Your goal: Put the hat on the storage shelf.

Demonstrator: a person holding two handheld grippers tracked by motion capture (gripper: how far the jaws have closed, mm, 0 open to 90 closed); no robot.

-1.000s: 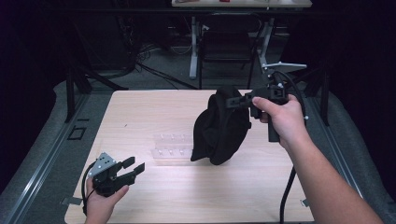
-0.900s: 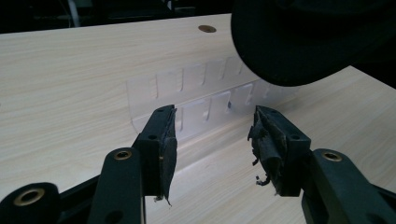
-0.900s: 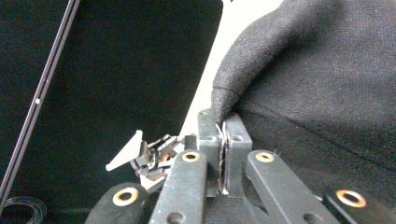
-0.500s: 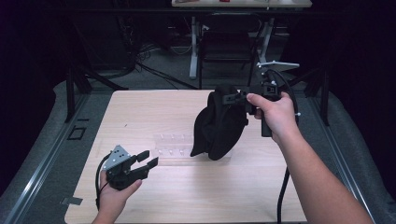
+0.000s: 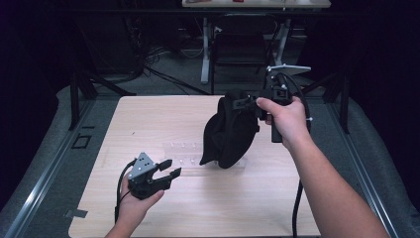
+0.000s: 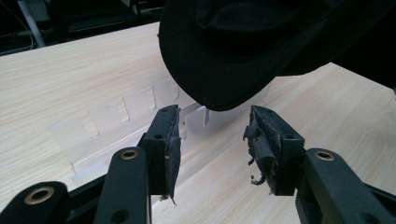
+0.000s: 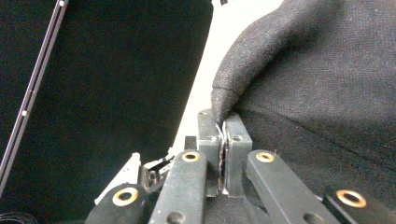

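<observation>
Black cap (image 5: 229, 130) lifted over the clear plastic tray (image 5: 185, 153)
Right gripper (image 5: 246, 103) pinches the cap's top; left gripper (image 5: 168, 168), jaws spread, sits beside the tray

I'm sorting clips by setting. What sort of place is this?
Probably a lab or recording workspace: a bare wooden table in a dark room, cables on the floor behind it, and a desk with a chair beyond.

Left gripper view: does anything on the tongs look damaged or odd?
Yes. The pads lining the left tongs are frayed, with torn shreds hanging from their edges. The tongs stand open just below the brim of the black cap, not touching it.
</observation>
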